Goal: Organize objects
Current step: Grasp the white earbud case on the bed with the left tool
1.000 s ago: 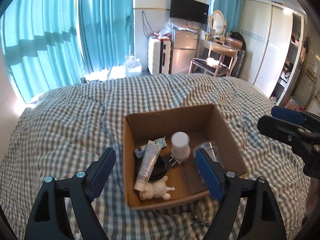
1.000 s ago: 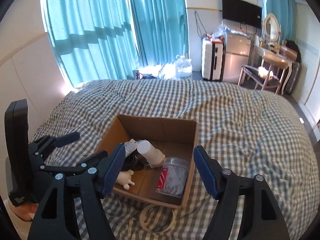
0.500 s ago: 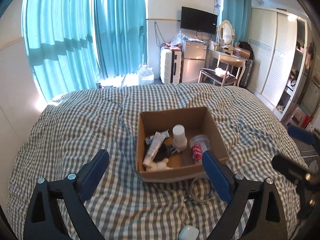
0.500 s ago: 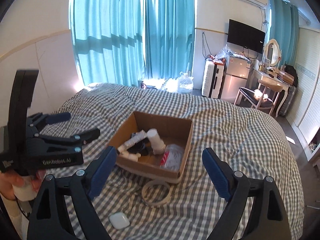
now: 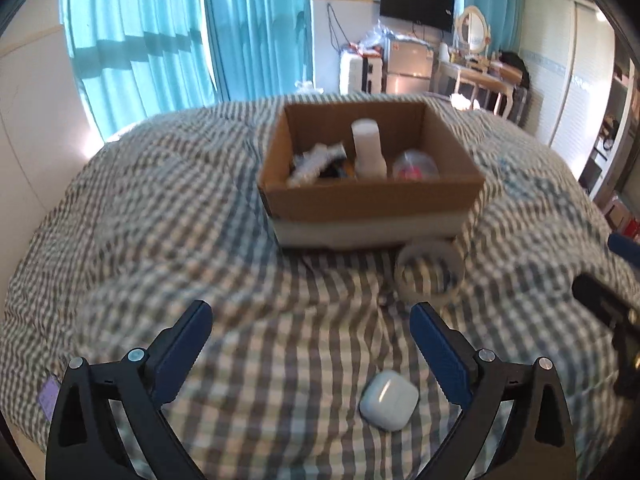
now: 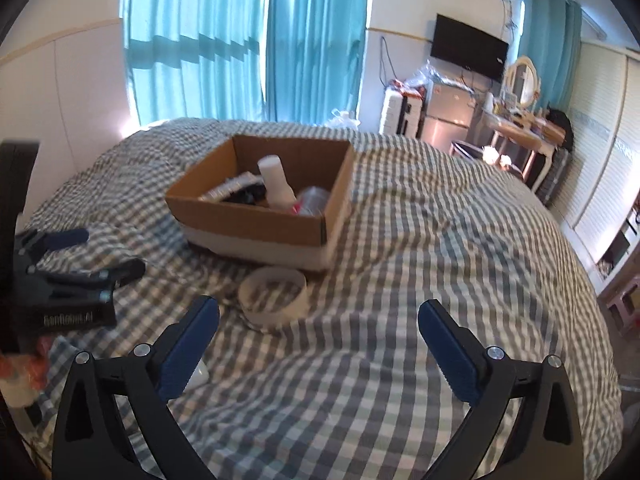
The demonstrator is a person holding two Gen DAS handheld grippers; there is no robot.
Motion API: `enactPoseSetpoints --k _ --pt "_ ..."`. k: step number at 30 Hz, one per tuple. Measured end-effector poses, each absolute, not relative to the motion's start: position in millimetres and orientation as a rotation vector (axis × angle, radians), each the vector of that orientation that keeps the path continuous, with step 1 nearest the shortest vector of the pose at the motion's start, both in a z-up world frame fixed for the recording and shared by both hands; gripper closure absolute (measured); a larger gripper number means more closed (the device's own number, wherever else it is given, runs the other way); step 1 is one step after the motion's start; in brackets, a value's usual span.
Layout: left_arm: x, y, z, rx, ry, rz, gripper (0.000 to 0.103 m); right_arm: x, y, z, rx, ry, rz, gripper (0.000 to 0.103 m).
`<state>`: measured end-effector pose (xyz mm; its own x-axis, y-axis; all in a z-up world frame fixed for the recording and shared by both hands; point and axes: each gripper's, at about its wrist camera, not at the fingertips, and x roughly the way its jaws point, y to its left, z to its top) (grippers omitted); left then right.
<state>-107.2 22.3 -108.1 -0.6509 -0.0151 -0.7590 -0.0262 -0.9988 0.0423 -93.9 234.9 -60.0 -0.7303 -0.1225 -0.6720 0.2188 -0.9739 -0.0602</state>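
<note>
A cardboard box (image 5: pixel 372 196) (image 6: pixel 256 216) sits on the checked bedspread, holding a white bottle (image 5: pixel 369 150), a tube and a clear plastic cup. A roll of tape (image 5: pixel 430 276) (image 6: pixel 274 292) lies on the bed just in front of the box. A white earbud case (image 5: pixel 389 400) lies near me, between my left gripper's fingers. My left gripper (image 5: pixel 312 328) is open and empty, low over the bed. My right gripper (image 6: pixel 318 322) is open and empty, behind the tape roll. The left gripper also shows in the right wrist view (image 6: pixel 92 256).
The checked bedspread (image 6: pixel 440 280) covers the whole bed. Teal curtains (image 5: pixel 180 32), a suitcase, a small fridge, a dressing table with chair (image 6: pixel 516 136) and a wardrobe stand beyond the bed's far and right sides.
Both grippers have pulled back from the box and dropped low toward the bed. The tape roll and earbud case have come into view. Both stayed open.
</note>
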Motion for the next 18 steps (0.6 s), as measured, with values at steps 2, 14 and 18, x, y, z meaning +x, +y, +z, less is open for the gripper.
enactPoseSetpoints --k 2,14,18 --pt "-103 29 -124 -1.342 0.101 2.831 0.002 -94 240 -73 1.104 0.165 -2.755 0.003" --pt "-80 79 -173 -1.372 0.331 2.649 0.005 -95 258 -110 1.237 0.006 -2.750 0.003" --pt "-80 94 -186 -1.399 0.375 2.552 0.040 -94 265 -113 1.240 -0.062 -2.745 0.003"
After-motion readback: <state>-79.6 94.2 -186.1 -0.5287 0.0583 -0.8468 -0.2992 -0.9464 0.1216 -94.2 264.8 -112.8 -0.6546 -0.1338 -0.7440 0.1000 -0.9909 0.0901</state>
